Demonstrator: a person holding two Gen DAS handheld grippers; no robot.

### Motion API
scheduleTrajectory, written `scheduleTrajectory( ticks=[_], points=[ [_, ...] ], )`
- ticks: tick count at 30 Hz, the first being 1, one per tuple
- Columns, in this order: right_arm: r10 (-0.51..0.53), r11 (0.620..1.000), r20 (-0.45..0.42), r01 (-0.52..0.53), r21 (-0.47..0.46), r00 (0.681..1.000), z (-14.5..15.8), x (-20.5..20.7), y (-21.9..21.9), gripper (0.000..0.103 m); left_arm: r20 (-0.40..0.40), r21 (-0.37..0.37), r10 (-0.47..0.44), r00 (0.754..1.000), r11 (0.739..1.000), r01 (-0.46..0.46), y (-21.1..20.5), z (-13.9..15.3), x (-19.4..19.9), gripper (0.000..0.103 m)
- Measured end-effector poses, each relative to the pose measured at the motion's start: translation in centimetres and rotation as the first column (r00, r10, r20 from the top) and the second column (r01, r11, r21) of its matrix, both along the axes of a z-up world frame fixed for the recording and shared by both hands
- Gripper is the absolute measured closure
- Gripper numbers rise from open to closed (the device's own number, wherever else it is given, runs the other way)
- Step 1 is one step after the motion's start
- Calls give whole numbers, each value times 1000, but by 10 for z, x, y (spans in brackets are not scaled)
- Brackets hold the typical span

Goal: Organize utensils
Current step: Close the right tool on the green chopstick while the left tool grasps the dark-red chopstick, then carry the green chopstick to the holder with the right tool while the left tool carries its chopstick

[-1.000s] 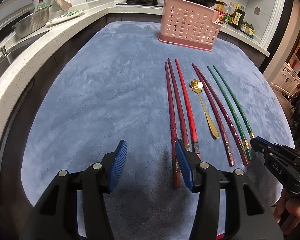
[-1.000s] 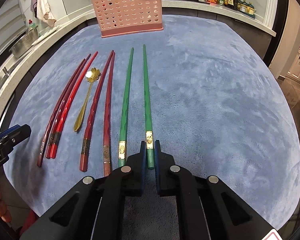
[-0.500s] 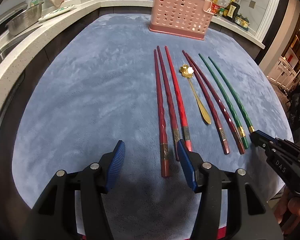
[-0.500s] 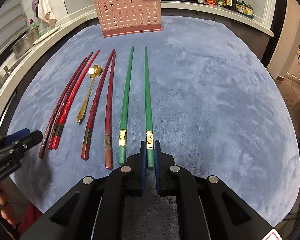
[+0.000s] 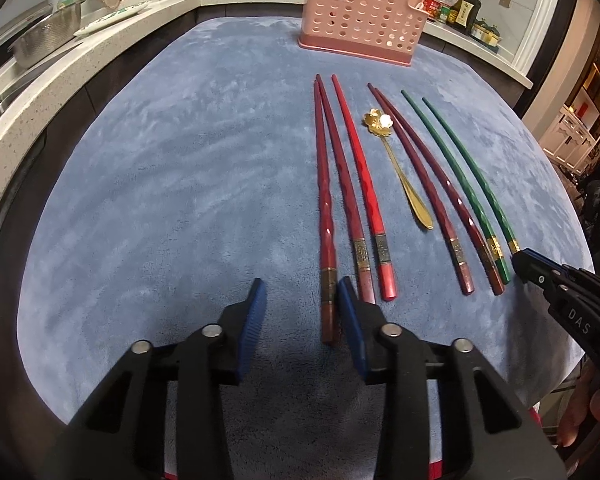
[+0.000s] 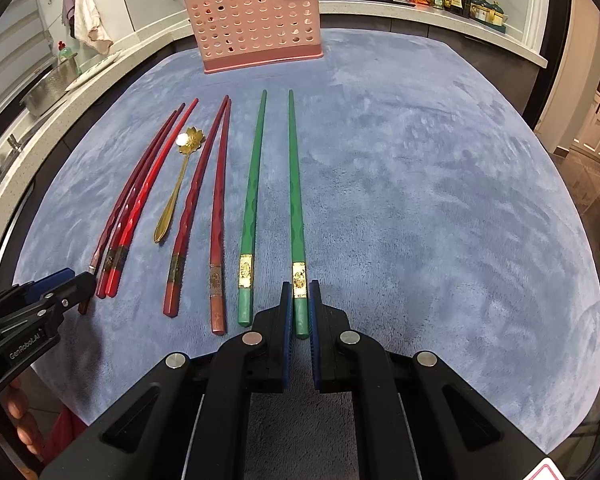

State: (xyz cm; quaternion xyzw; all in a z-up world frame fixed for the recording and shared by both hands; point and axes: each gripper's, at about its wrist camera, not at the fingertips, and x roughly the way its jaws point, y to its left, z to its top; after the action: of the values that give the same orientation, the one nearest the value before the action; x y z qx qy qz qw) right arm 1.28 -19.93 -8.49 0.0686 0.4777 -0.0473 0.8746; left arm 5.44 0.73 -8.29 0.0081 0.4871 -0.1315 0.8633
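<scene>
The left gripper (image 5: 300, 306), fingers half open and just closing, straddles the butt end of the leftmost dark red chopstick (image 5: 326, 216), lying lengthwise toward the pink holder (image 5: 360, 12); the right gripper (image 6: 300, 308) clamps the rightmost green chopstick (image 6: 296, 208) on the desk (image 5: 160, 180).

Seven chopsticks and a spoon lie side by side on the table (image 6: 420, 184), thick ends toward its near edge, tips toward the far edge. Three red chopsticks (image 5: 342, 188) lie leftmost, tips converging. The gold spoon (image 5: 400, 172) has a flower-shaped bowl. Next come two dark red chopsticks (image 6: 204, 208) and two green chopsticks (image 6: 274, 208). A pink perforated holder (image 6: 256, 20) stands upright at the far edge.
</scene>
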Motion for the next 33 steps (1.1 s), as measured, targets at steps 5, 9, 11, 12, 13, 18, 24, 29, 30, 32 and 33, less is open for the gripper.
scheduleTrajectory(
  ticks=[5,9,11,12,13,18,24,29,30,32,33],
  points=[
    [0,1000,0,0,1,1000,0,0,0,96,1,4,3,1000,1000,-3,2,-1,-1,85],
    [3,1000,4,-3,1,1000,0,-1,2,96,-13,-22,11,1000,1000,-11,5,1,2,95],
    [7,1000,12,-7,2,1000,3,-2,4,96,-16,-32,14,1000,999,-14,7,3,2,95],
    [8,1000,18,-8,2,1000,5,-3,4,96,-16,-32,14,1000,999,-14,7,4,2,95],
    [8,1000,23,-8,4,1000,7,-4,5,96,-14,-34,12,1000,999,-13,7,6,2,95],
    [1,1000,62,-2,24,998,26,-6,4,96,7,-38,7,1000,999,-7,8,22,4,96],
    [-15,999,127,10,33,992,58,-6,-3,96,50,-61,23,998,998,-20,14,54,9,96],
    [-35,999,181,28,46,983,89,-2,-14,96,115,-67,45,992,997,-37,19,86,18,96],
    [-39,998,193,30,47,980,96,0,-17,96,125,-73,50,991,996,-41,21,92,21,96],
    [-47,998,218,36,55,975,109,3,-22,96,147,-92,57,987,995,-44,23,106,28,96],
    [-51,998,237,39,57,970,118,6,-26,96,157,-97,59,986,994,-44,23,112,31,96]
  ],
)
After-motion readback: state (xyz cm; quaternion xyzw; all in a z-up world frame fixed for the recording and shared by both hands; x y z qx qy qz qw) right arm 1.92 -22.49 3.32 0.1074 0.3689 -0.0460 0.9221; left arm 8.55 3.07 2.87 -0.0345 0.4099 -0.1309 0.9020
